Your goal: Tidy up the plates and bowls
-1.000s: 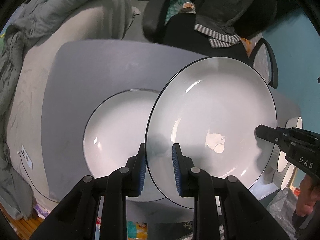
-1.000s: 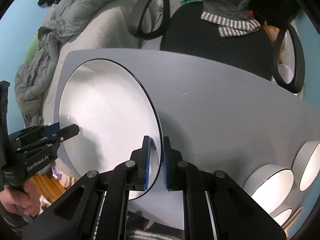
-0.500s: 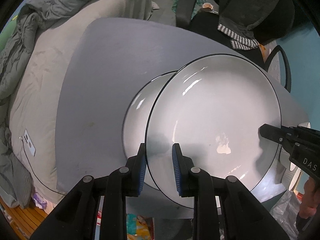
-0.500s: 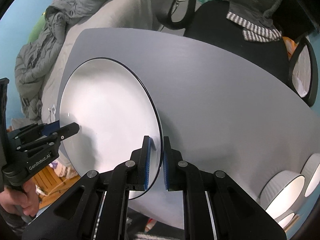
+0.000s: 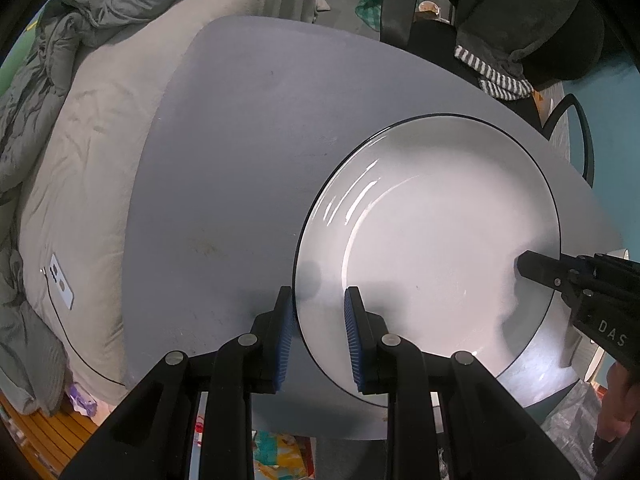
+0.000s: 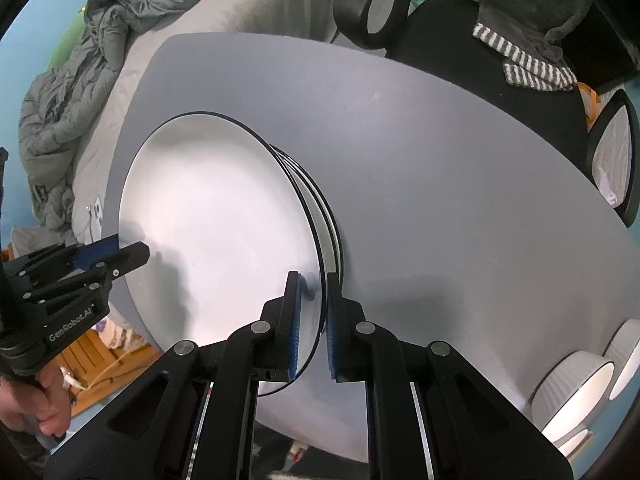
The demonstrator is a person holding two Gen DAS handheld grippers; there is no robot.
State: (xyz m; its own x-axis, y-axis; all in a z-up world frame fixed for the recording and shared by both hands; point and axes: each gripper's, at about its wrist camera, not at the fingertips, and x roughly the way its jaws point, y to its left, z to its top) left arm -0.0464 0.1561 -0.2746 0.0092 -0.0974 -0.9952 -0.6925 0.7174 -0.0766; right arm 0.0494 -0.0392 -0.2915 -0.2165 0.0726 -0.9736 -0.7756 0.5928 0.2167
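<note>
At the table's near right corner in the left wrist view, a round glossy white plate [image 5: 432, 240] with thin black rim lies over the matte grey table [image 5: 240, 152]. Left gripper [image 5: 319, 322] pads straddle its near-left rim, gripping it; right gripper [image 5: 532, 266] holds the opposite rim.

Right wrist view: right gripper [image 6: 312, 320] clamps the rim between blue ribbed pads; second plate [image 6: 326, 216] edge shows underneath. Ribbed white bowls [image 6: 576, 396] sit at the near right corner.

Black-framed left gripper [image 5: 319, 332] and right gripper [image 6: 312, 324]: ribbed blue fingers [image 5: 285, 336] (silver screws, white lettering).
</note>
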